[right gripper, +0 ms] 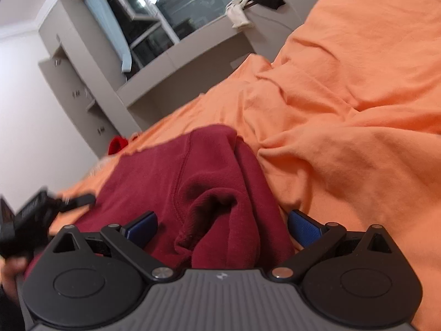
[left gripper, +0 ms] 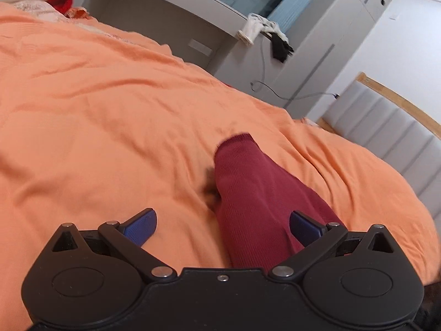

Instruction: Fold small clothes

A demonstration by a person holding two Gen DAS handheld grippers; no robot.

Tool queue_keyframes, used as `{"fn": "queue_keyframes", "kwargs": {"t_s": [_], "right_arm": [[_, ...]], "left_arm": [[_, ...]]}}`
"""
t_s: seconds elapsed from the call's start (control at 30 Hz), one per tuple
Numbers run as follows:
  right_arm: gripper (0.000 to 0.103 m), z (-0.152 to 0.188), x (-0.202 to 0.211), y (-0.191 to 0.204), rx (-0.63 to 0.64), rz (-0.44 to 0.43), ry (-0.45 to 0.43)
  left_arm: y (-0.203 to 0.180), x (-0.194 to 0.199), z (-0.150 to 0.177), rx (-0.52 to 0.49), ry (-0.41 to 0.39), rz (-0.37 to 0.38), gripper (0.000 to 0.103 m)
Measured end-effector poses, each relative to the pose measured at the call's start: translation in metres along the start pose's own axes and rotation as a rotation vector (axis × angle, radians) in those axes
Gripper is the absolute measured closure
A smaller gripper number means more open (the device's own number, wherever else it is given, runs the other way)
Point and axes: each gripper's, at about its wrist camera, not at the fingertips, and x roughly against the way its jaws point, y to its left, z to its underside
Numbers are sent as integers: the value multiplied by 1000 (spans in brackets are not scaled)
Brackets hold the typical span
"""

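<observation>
A dark red knit garment lies on the orange bedsheet. In the left wrist view one long sleeve-like part runs away from me between the blue pads. My left gripper is open, just above the cloth, holding nothing. In the right wrist view the garment lies bunched with a fold and a dark opening. My right gripper is open over the bunched part, with its jaws on either side of it. The left gripper shows blurred at the left edge of the right wrist view.
The rumpled orange sheet covers the bed. A grey cabinet and window ledge stand beyond it, with white and black clothes hung on the corner. A red item lies at the far bed edge. A padded headboard is at the right.
</observation>
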Motion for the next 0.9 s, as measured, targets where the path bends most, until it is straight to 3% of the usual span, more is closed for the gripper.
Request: {"fn": "queue_keyframes", "kwargs": {"t_s": [0.17,0.27,0.37,0.9], "right_arm": [[0,-4,2,-12,-97,-31,-24],[0,-3,-2,-6,-64,-4,-10],[0,-2,-6,1,-15,25,2],[0,-1,-5,-1,-28,14,-11]], "left_arm": [[-10,17,19,-82,37,38,0],[-20,11,27,-163,48,-12,0],[-19,10,27,-165,48,-22,0],[-16,9,29,-151,44,-17,0]]}}
